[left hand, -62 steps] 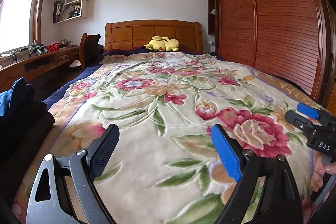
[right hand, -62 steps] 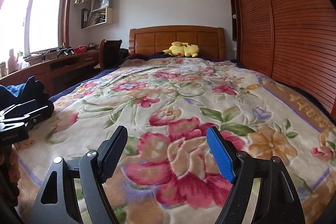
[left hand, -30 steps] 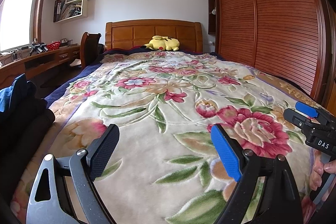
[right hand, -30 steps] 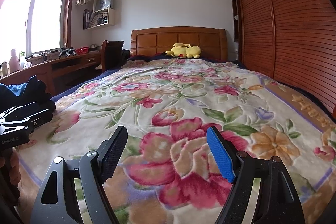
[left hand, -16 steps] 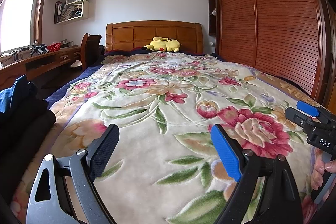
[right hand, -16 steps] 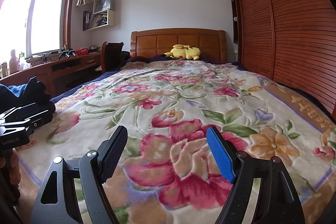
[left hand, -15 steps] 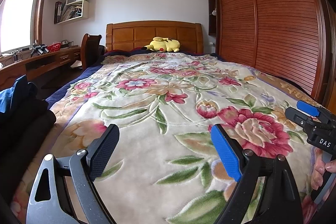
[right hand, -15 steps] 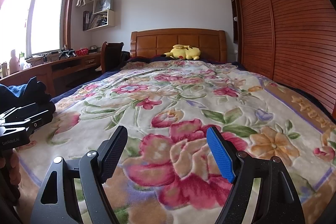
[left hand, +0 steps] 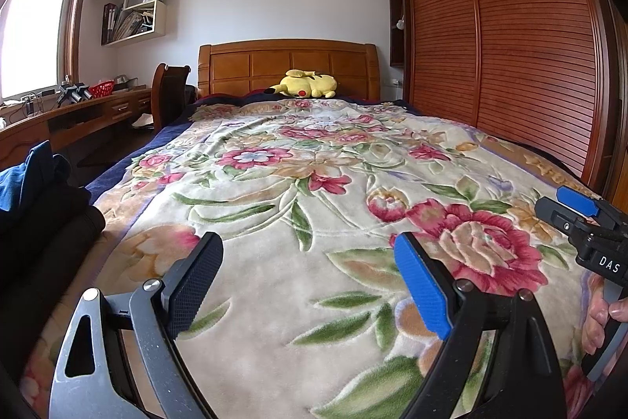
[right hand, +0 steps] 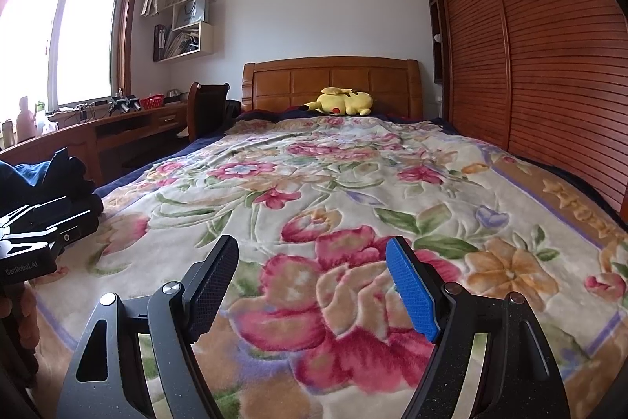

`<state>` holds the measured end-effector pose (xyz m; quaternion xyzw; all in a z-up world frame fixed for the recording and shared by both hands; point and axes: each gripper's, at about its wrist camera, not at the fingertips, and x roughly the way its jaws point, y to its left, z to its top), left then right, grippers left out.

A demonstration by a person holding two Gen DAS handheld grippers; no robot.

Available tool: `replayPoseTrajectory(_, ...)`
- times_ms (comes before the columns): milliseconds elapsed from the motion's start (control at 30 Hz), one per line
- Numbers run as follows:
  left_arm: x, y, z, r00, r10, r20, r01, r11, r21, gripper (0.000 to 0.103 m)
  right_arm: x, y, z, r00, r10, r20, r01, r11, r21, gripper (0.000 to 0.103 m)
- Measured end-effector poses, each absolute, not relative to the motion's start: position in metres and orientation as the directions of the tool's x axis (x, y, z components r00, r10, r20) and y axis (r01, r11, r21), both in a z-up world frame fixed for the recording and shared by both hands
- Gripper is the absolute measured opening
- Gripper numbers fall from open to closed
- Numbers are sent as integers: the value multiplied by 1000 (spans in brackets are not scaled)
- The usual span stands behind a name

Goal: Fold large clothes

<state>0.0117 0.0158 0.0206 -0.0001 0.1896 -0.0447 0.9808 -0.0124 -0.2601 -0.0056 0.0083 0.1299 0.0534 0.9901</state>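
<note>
A pile of dark clothes with a blue garment [left hand: 27, 175] on top lies at the bed's near left corner; it also shows in the right wrist view [right hand: 35, 175]. My left gripper [left hand: 310, 281] is open and empty, held above the floral blanket [left hand: 298, 175] to the right of the pile. My right gripper [right hand: 314, 281] is open and empty above the blanket [right hand: 353, 183] further right. Each gripper shows in the other's view: the right one at the right edge [left hand: 588, 226], the left one at the left edge [right hand: 39, 234].
A yellow plush toy [left hand: 306, 88] lies by the wooden headboard [left hand: 286, 65]. A wooden wardrobe with slatted doors [left hand: 510, 65] runs along the bed's right side. A desk [left hand: 70, 116] and chair [left hand: 168, 93] stand on the left under the window.
Both grippers have risen and tilted slightly; the view shifts a little. Both stay open and empty. Nothing on the bed has moved.
</note>
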Motion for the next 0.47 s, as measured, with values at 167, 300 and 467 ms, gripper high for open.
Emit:
replayPoseTrajectory(167, 12, 16, 21, 924, -87, -372, 87, 996, -17, 90, -13, -260, -6, 961, 107, -255, -103, 994, 27, 79)
replayPoseTrajectory(300, 12, 16, 21, 924, -88, -372, 88, 996, -16, 90, -13, -261, -6, 961, 107, -256, -103, 994, 29, 79)
replayPoseTrajectory(467, 12, 16, 20, 924, -87, -372, 87, 996, -17, 90, -13, -262, -6, 961, 107, -255, -103, 994, 29, 79)
